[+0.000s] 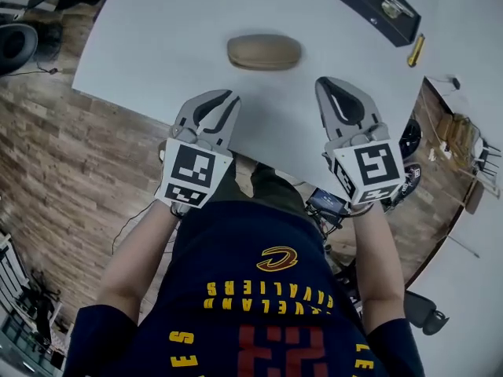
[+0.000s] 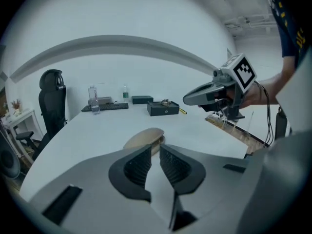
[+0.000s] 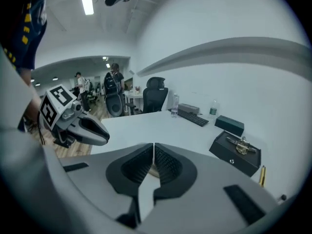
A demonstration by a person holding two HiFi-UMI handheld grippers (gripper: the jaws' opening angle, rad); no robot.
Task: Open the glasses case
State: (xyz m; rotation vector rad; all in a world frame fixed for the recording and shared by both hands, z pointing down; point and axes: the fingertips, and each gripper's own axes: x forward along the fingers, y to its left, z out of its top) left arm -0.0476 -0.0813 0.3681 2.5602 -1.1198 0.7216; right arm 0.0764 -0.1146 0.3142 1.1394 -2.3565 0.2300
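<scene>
A tan oval glasses case (image 1: 264,52) lies closed on the white table (image 1: 157,38), ahead of both grippers. My left gripper (image 1: 233,97) hovers over the table's near edge, short of the case and to its left. Its jaws stand nearly together with only a thin slit between the tips, nothing in them. In the left gripper view (image 2: 155,147) the case (image 2: 143,137) shows just past the tips. My right gripper (image 1: 322,82) hangs to the case's right and nearer me, shut and empty. A sliver of the case (image 3: 152,169) shows behind its jaws (image 3: 153,145).
A black box (image 1: 377,6) with a gold object on it stands at the back right, with a gold pen-like stick (image 1: 416,50) beside it. A keyboard (image 2: 105,107), bottles and a dark box sit at the far end. An office chair (image 2: 52,99) stands left of the table.
</scene>
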